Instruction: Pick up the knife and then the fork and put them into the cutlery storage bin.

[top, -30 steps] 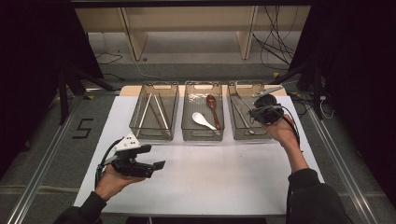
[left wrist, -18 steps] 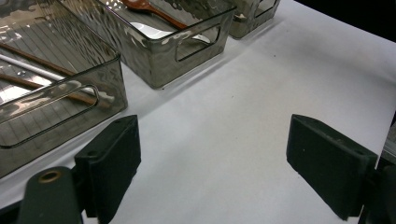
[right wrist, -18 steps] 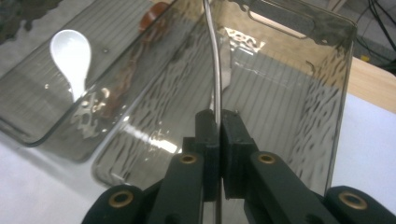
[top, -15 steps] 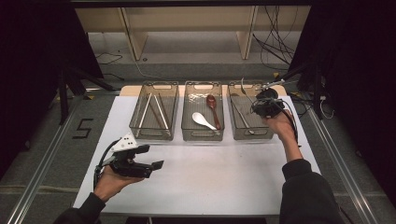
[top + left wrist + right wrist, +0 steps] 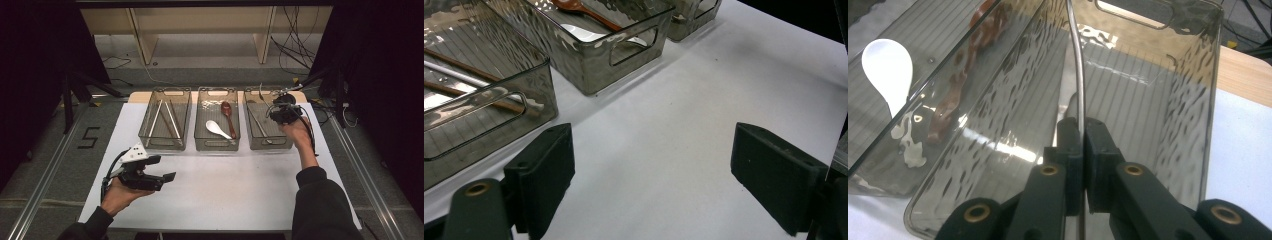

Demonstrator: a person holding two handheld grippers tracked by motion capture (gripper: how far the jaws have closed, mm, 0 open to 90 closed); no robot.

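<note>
My right gripper (image 5: 1082, 131) is pinching a thin metal utensil (image 5: 1078, 65), probably a fork though its head is out of frame, over the right bin (image 5: 287, 142) at the far right of the table. My left gripper (image 5: 651, 172) sits spread wide, low over the near left of the white tabletop (image 5: 225, 185)

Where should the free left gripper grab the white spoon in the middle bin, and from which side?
Probably the white spoon is best taken by its narrow handle, which points toward the bin's near right corner. The left gripper, its jaws open, would come straight down from above, since the middle bin has walls all round. The brown spoon lies beside it, so close across the handle, not along it.
</note>
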